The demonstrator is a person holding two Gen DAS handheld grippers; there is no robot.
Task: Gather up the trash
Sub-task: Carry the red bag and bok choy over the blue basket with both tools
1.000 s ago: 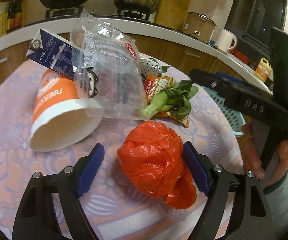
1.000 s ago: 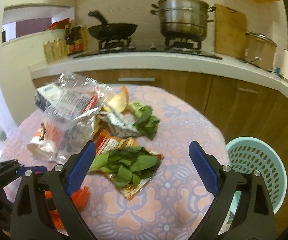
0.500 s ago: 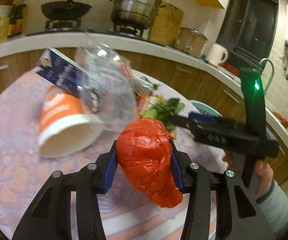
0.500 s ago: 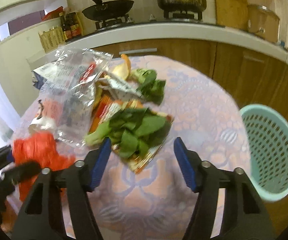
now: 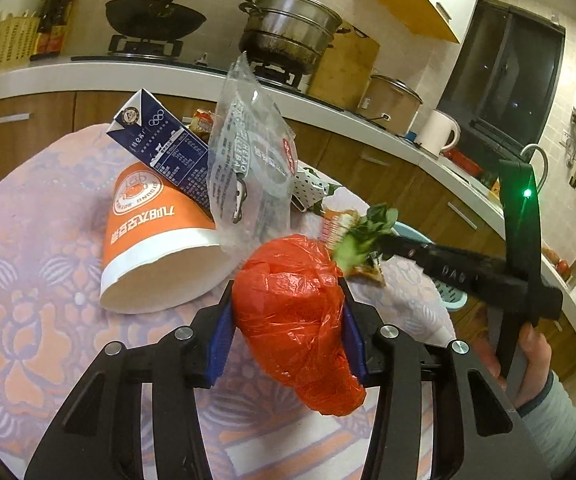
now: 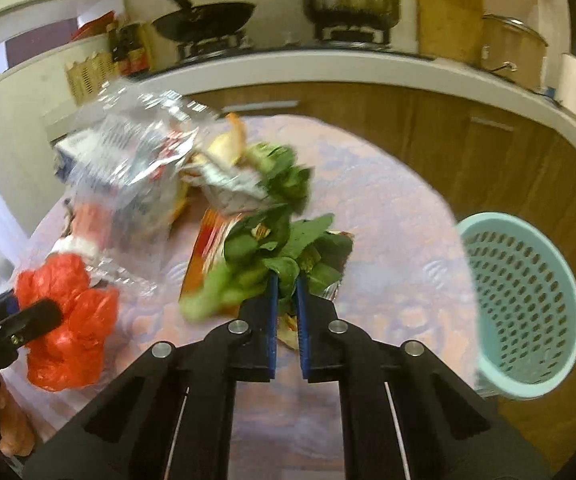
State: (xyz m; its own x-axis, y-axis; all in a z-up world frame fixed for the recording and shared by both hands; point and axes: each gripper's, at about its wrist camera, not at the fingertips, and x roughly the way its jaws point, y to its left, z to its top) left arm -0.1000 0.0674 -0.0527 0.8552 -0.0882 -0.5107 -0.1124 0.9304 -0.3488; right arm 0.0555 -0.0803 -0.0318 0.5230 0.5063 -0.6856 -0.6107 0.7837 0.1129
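My left gripper [image 5: 288, 312] is shut on a crumpled red plastic bag [image 5: 296, 320] and holds it above the table; the bag also shows in the right wrist view [image 6: 66, 316]. My right gripper [image 6: 286, 284] is shut on a bunch of green leafy vegetable [image 6: 272, 256] that lies on an orange snack wrapper [image 6: 208, 248]. The vegetable [image 5: 362, 236] shows at the right gripper's tip in the left wrist view. An orange paper cup [image 5: 156, 240], a blue milk carton [image 5: 168, 148] and a clear plastic bag [image 5: 252, 168] lie piled on the table.
A teal perforated basket [image 6: 524, 304] stands off the table's right edge. More greens [image 6: 288, 176], a peel [image 6: 228, 144] and a wrapper lie at mid table. The round table has a pink patterned cloth [image 5: 28, 280]. A kitchen counter with pots runs behind.
My left gripper closed on the red bag and lifted it. My right gripper moved down onto the green vegetable and closed on it.
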